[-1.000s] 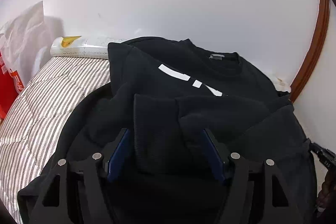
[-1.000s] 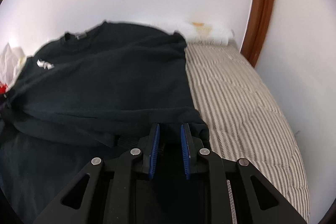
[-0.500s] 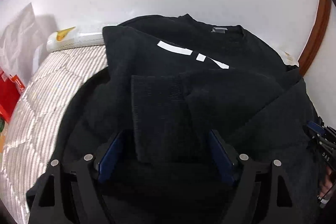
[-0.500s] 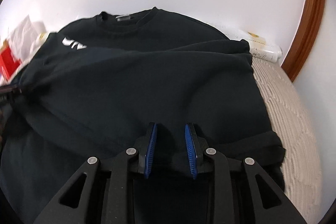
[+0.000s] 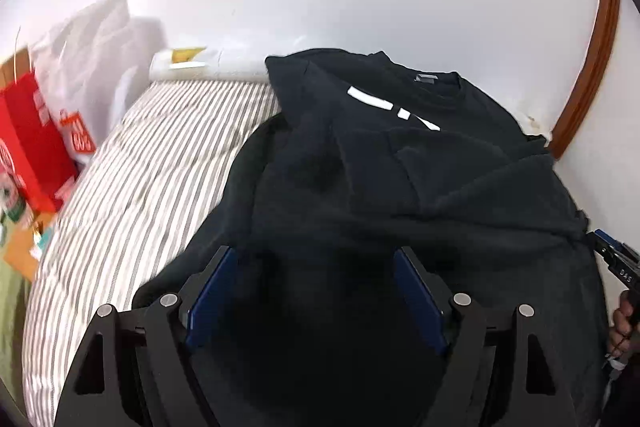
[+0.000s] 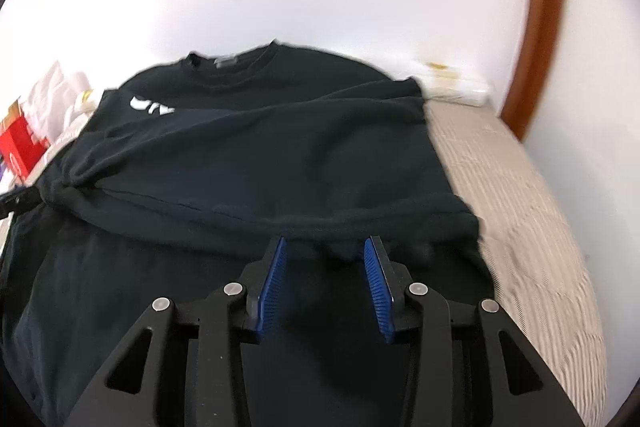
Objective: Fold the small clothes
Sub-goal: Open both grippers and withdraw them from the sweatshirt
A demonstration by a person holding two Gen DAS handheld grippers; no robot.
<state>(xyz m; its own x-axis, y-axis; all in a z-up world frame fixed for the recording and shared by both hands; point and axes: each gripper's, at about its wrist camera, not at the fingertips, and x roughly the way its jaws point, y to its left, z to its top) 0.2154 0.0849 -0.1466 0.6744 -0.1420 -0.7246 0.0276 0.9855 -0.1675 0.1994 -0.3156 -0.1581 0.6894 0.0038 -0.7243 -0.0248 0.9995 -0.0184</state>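
On the striped bed [image 5: 152, 163], the black sweatshirt [image 5: 400, 163] lies collar toward twelve o'clock, its sleeves and hem already folded over the body. The left gripper [image 5: 316, 291] stands wide over the cloth, gripping nothing; the right gripper [image 6: 326, 279] has just been opening, cloth between its pads unpressed. Final folds remain

A bed with a striped quilt [image 5: 132, 195] carries everything, and a black sweatshirt [image 5: 400, 163] lies spread across it, its lower part folded up over the chest and its collar toward the wall. Beside the sweatshirt's collar end, against the wall, lies a white packet [image 5: 188, 65] (a yellow mark shows on it). Farther from the sweatshirt, at the quilt's far edge, stand a red bag [image 5: 34, 147] and a white bag [image 5: 92, 63].
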